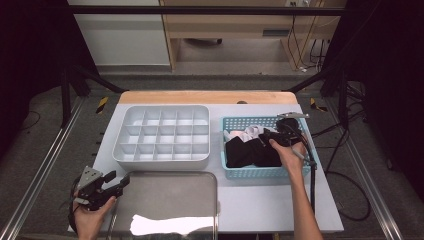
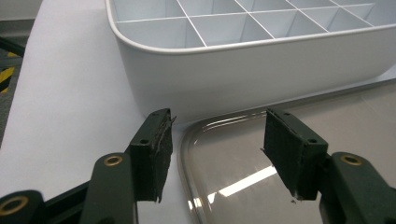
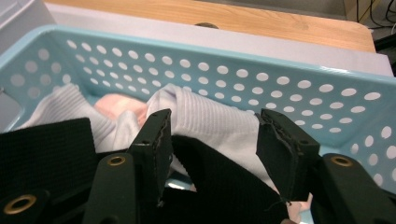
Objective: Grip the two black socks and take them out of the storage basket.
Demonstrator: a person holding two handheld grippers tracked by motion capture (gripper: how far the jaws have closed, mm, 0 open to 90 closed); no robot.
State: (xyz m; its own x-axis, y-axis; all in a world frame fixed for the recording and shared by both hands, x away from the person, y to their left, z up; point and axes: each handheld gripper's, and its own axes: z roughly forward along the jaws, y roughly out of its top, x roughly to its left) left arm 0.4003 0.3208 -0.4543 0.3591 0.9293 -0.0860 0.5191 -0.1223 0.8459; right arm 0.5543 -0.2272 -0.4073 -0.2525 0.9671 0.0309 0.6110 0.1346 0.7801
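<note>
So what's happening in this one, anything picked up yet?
Not yet. The person's right claw is down inside the blue basket, jaws open over a black cloth lying against a white ribbed one; nothing is gripped. The left claw waits open near the table's front left corner, over the edge of the metal tray. The white divided organizer behind the tray looks empty.

I'm working at a white table (image 1: 260, 200) with a wooden far edge (image 1: 200, 96). Beyond it, grey floor (image 1: 235, 80) is stretching toward a pale cabinet (image 1: 120, 35), with cables (image 1: 305, 45) hanging nearby.
</note>
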